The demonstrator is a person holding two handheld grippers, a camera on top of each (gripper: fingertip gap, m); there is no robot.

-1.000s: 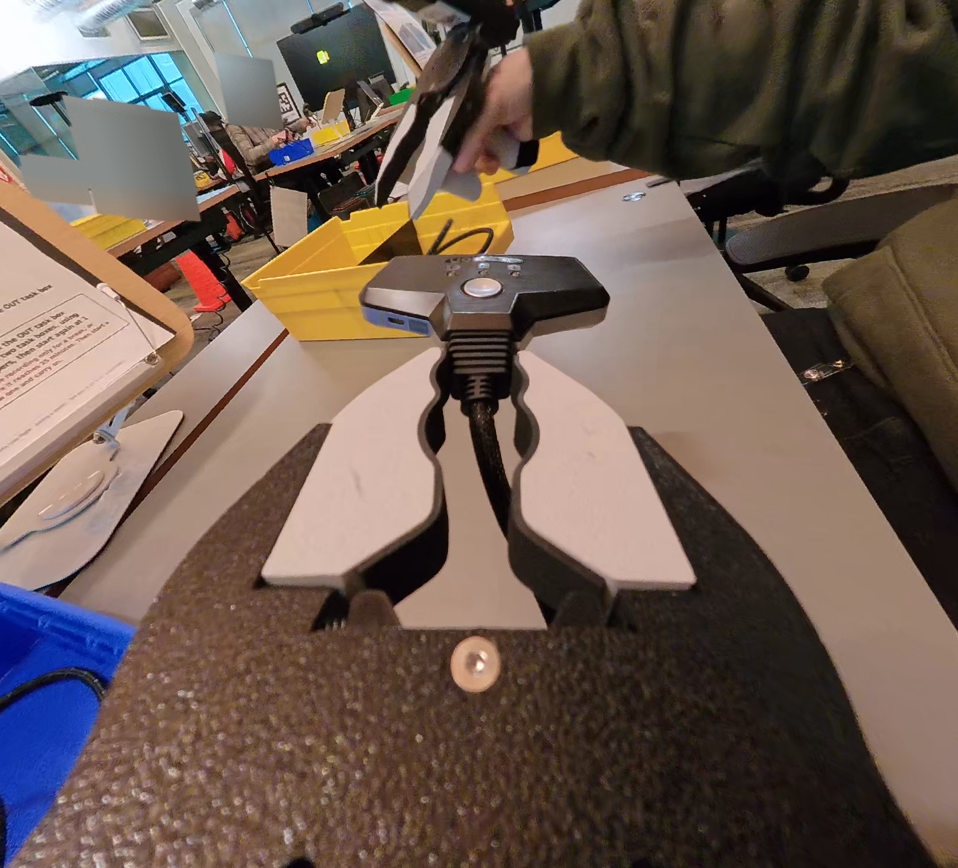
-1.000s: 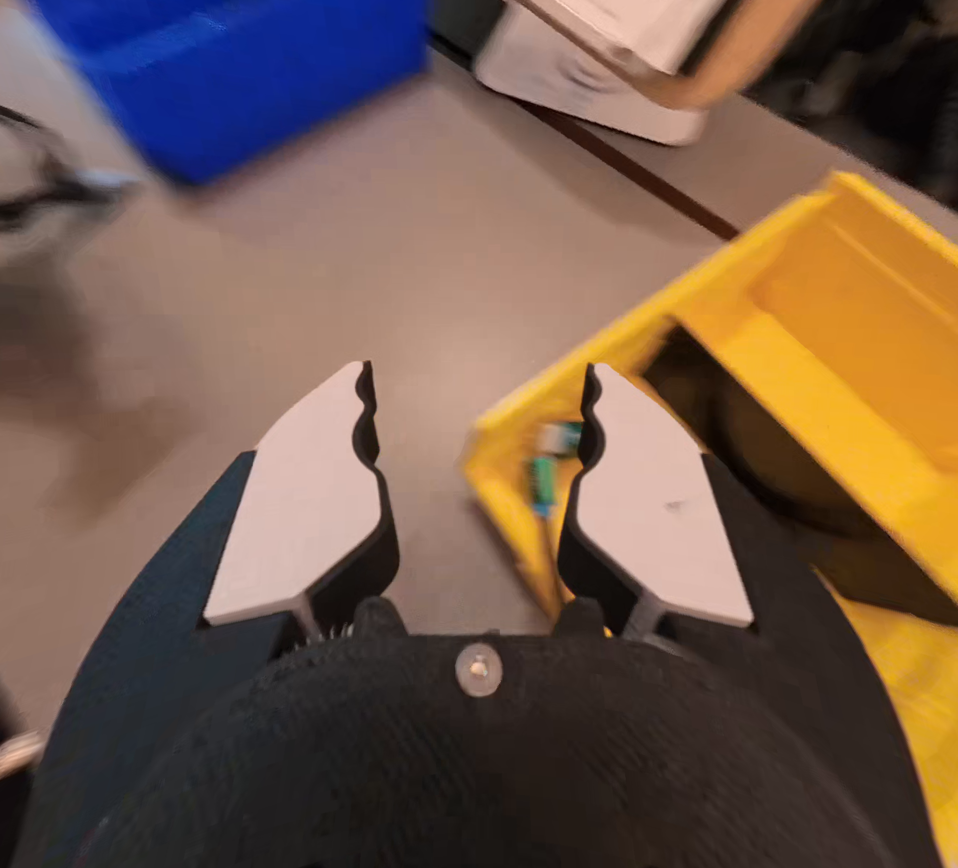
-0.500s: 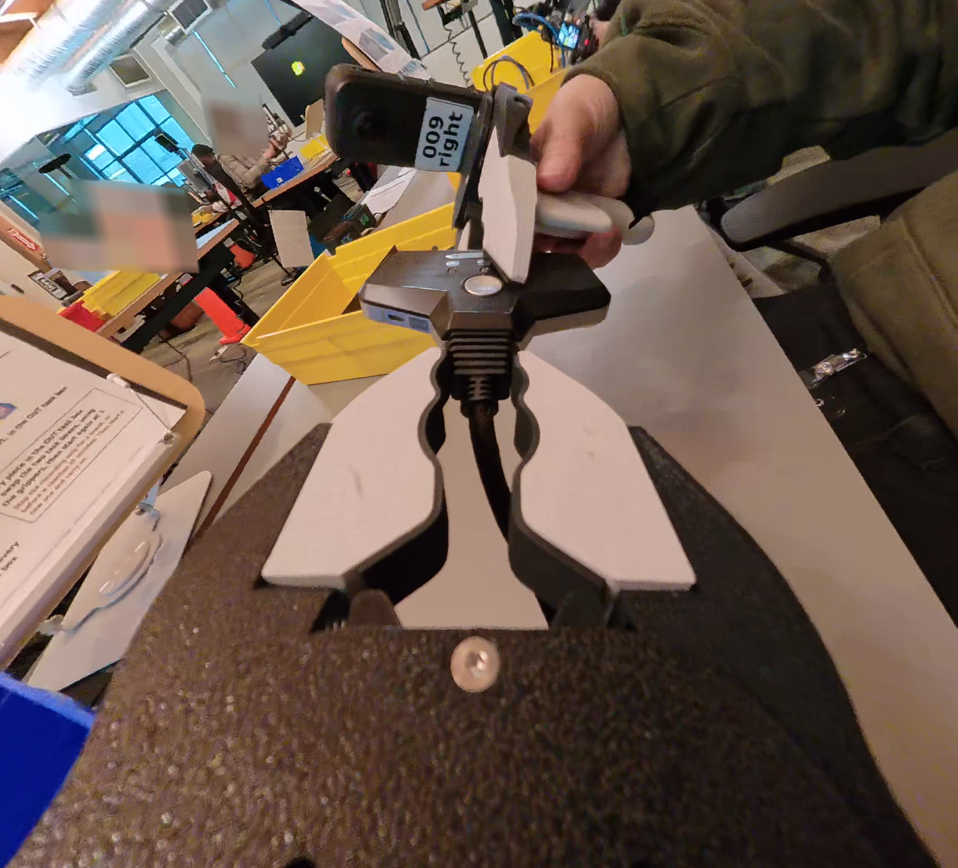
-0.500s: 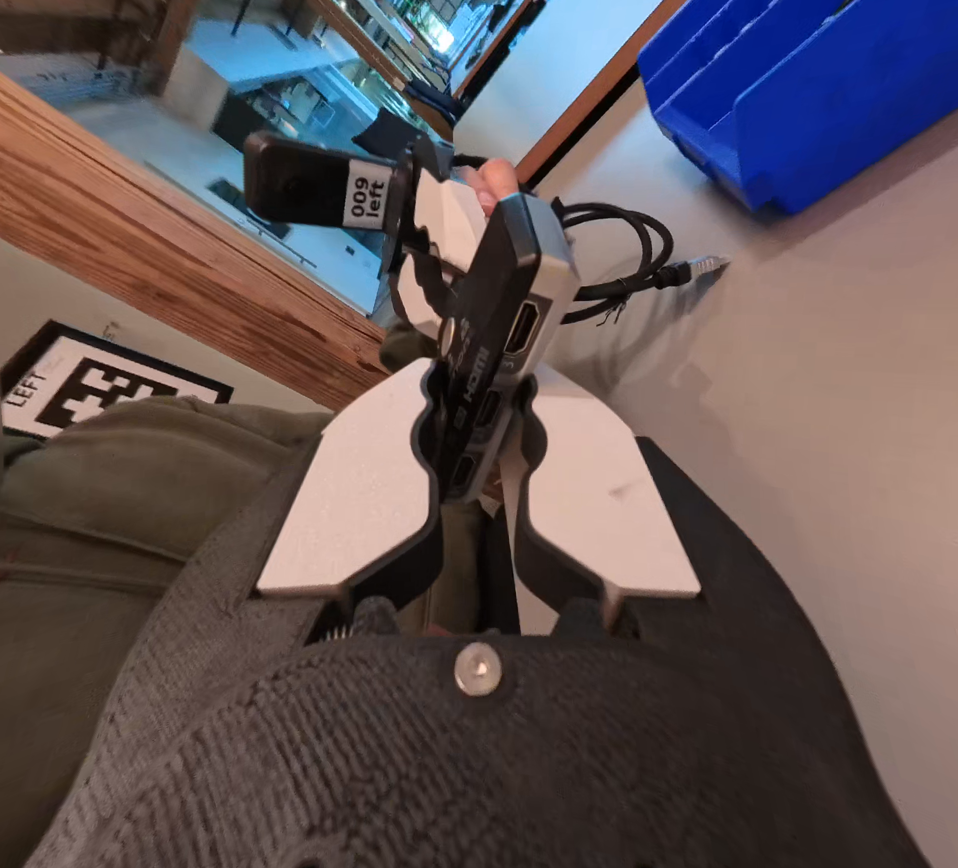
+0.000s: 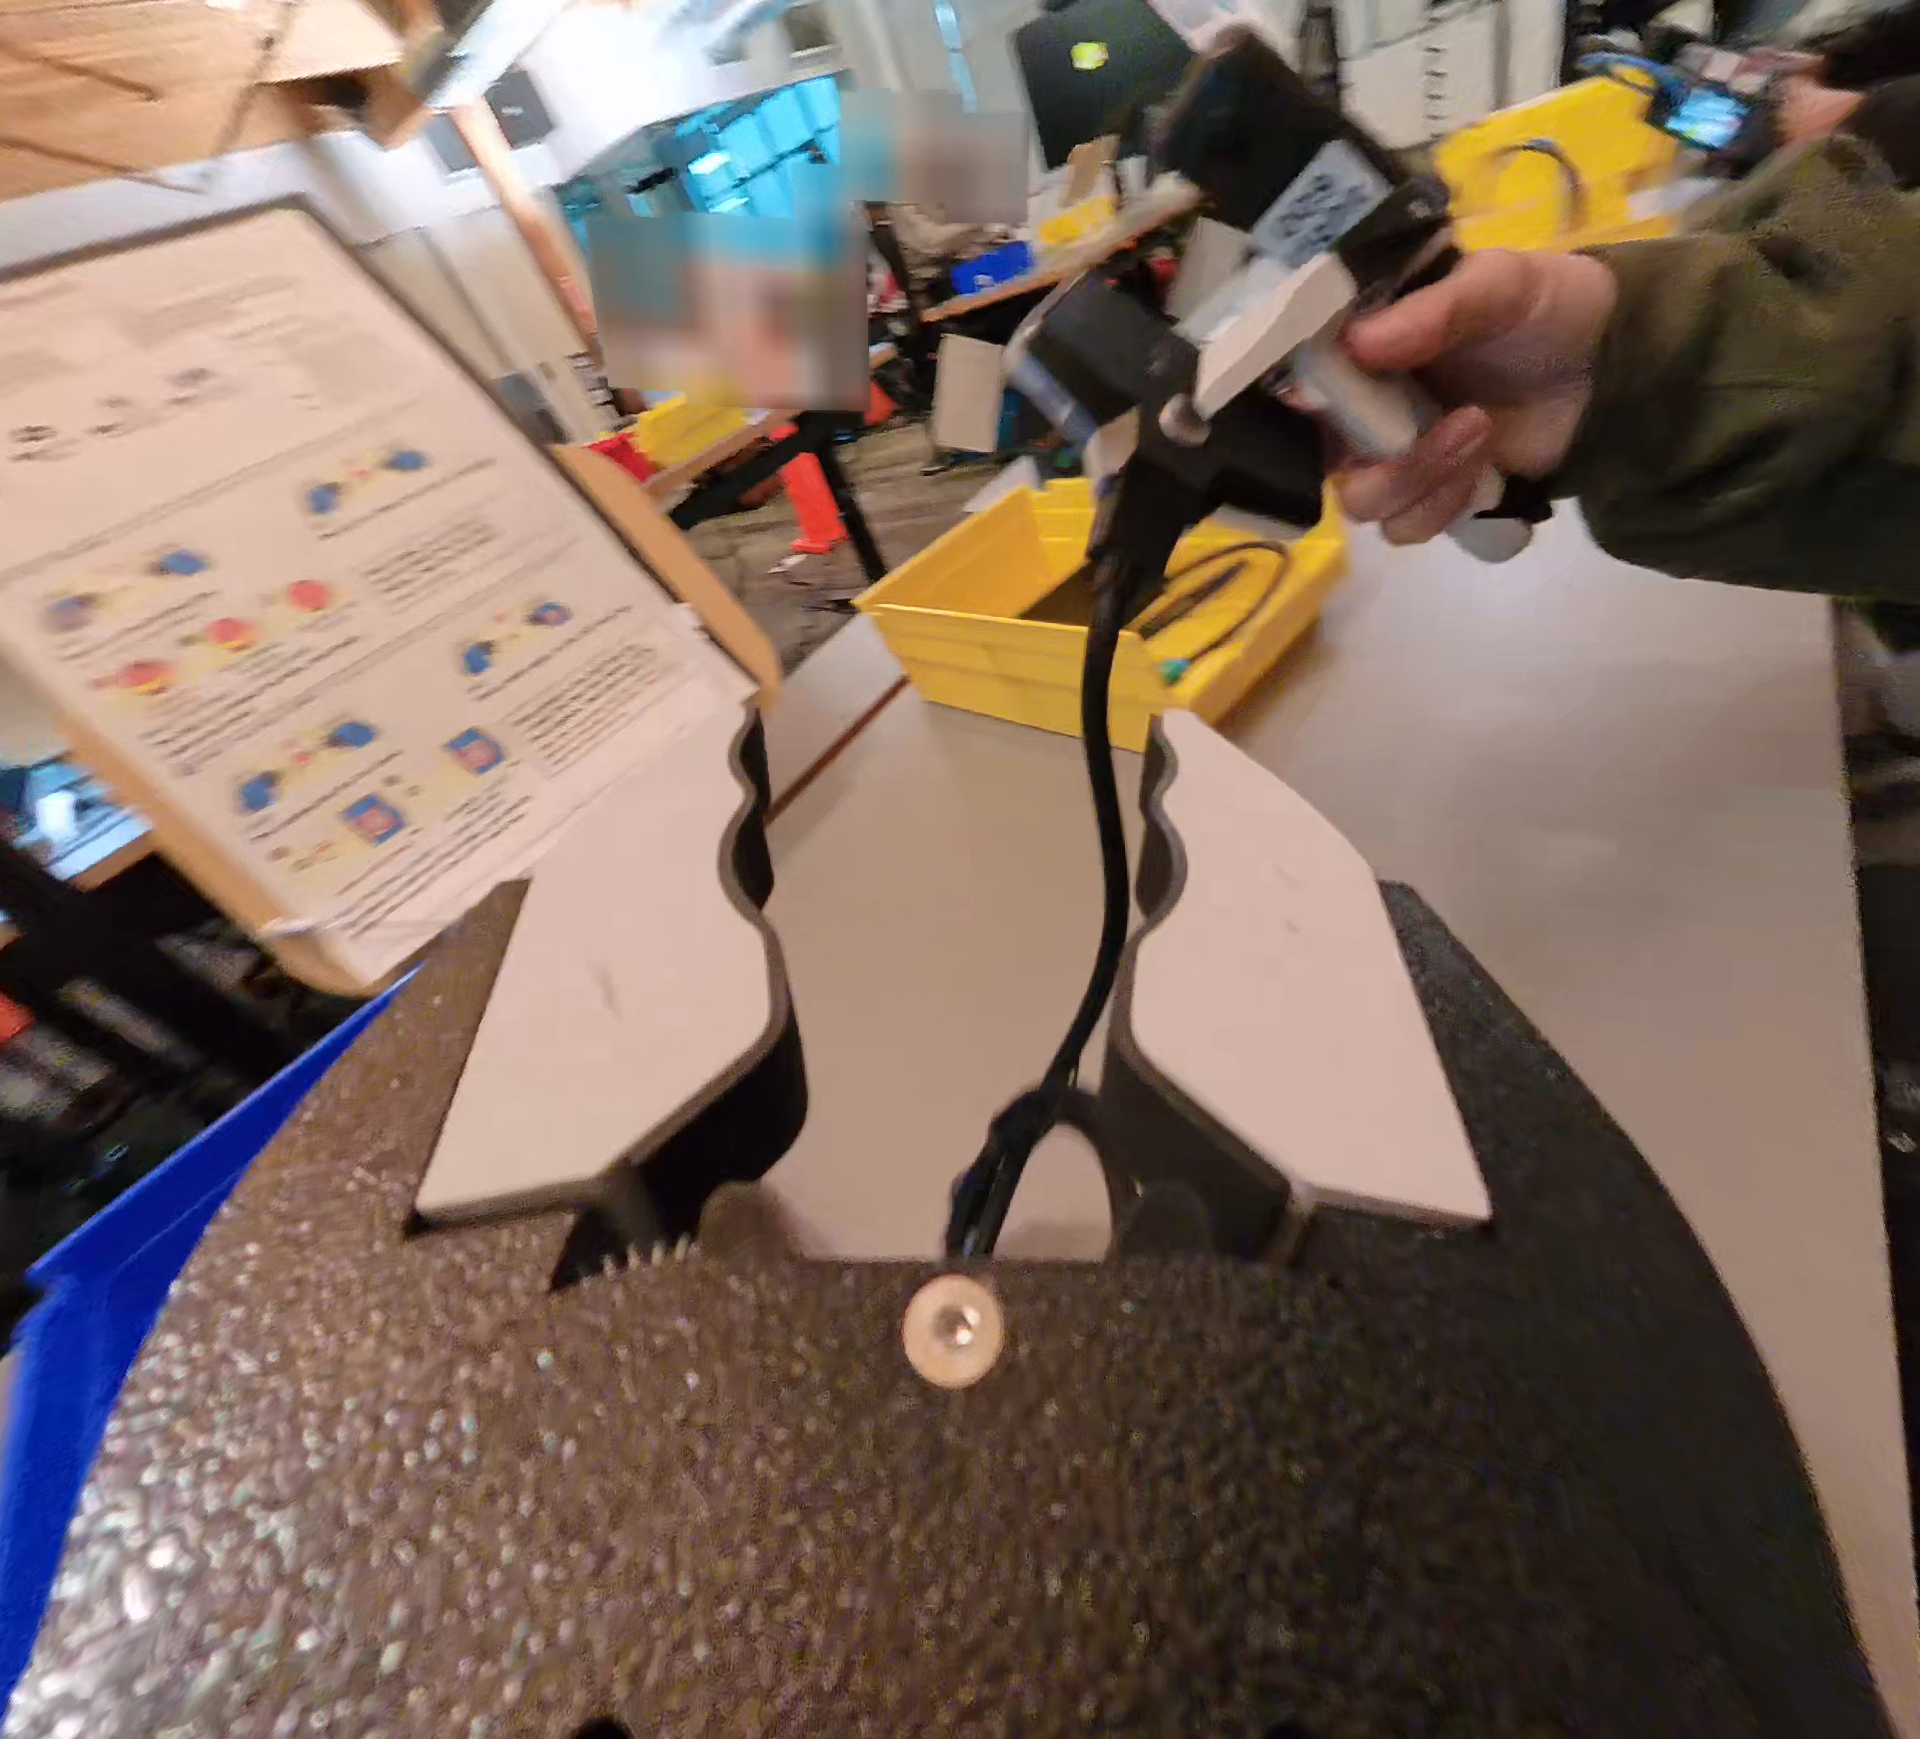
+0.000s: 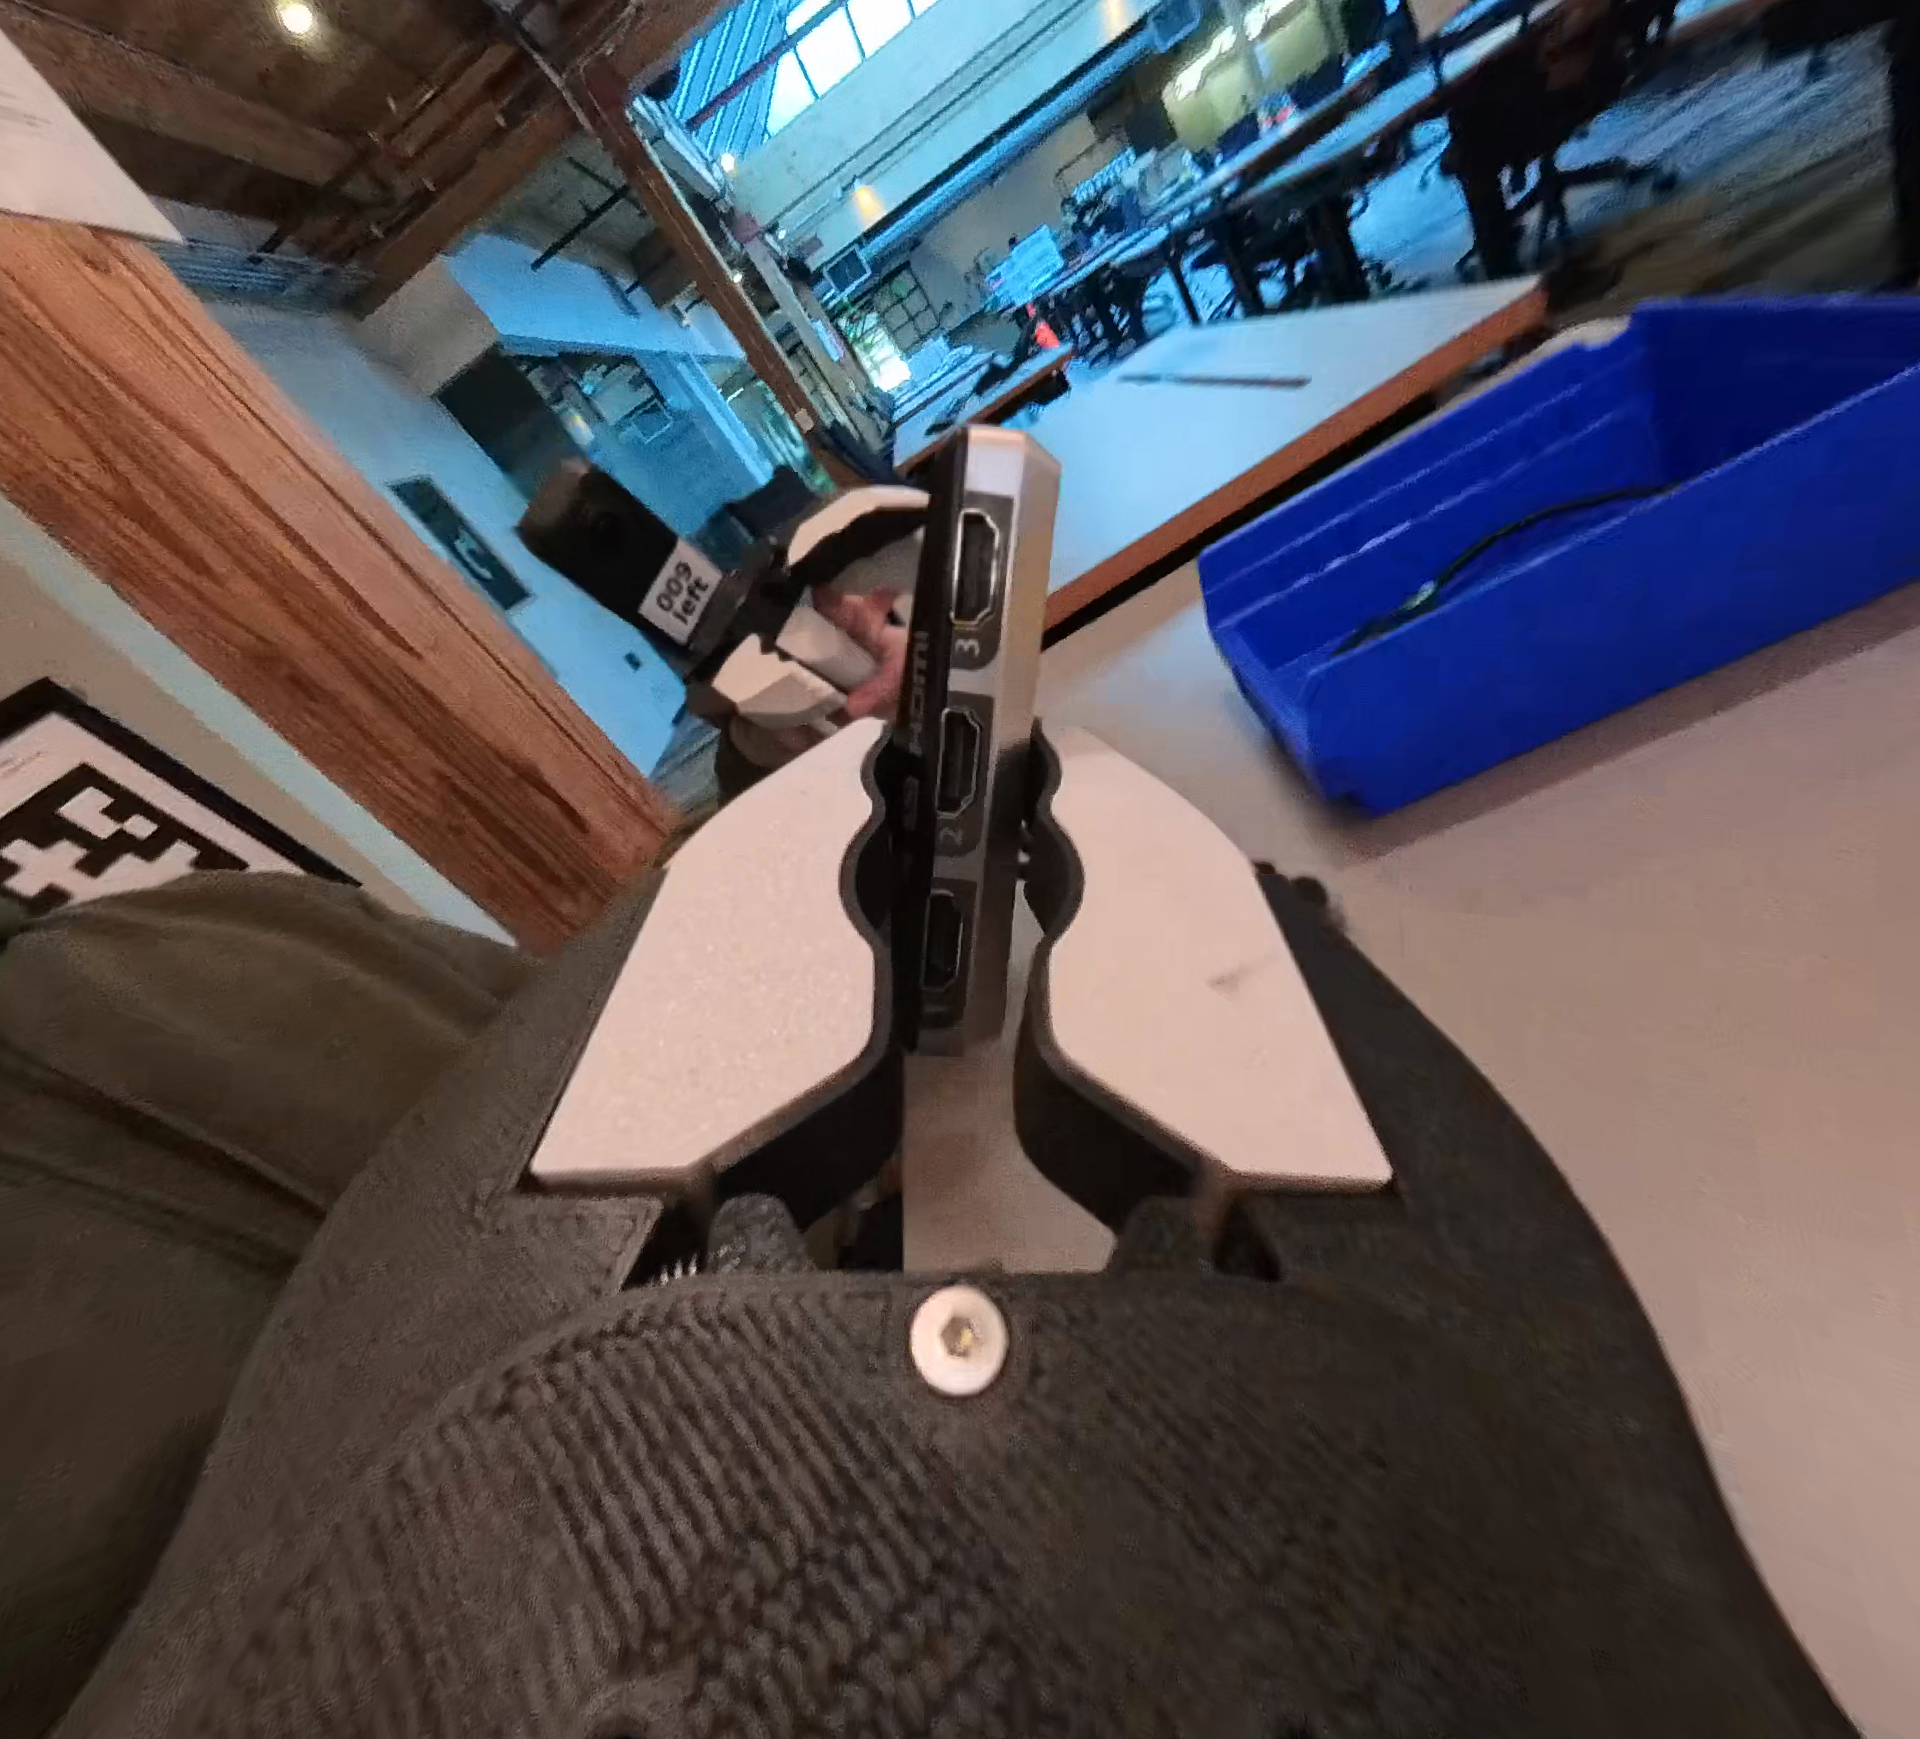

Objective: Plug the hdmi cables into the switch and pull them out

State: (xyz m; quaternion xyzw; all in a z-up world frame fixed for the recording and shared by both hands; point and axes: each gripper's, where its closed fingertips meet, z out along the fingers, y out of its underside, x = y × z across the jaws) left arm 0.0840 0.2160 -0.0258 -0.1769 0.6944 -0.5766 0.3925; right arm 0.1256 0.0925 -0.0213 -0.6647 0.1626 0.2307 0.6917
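My right gripper [image 6: 956, 749] is shut on the HDMI switch [image 6: 971, 650], a flat black and silver box held edge-on with three empty ports facing the camera. In the left wrist view the switch [image 5: 1112, 349] is held high above the table in the right gripper [image 5: 1195, 380]. Its black cable [image 5: 1101, 754] hangs down between my left gripper's fingers without being held. My left gripper [image 5: 956, 733] is open and empty. It also shows far behind the switch in the right wrist view [image 6: 821, 619].
A yellow bin [image 5: 997, 640] with a coiled black cable stands at the far table edge. A blue bin [image 6: 1558, 650] holds a thin cable and also shows at lower left [image 5: 156, 1222]. An instruction board [image 5: 312, 598] stands at the left. The grey table [image 5: 1507, 858] stretches right.
My left gripper has opened, let go of the switch's cable boot and drawn back. My right gripper has closed on the switch and lifted it up and to the right.
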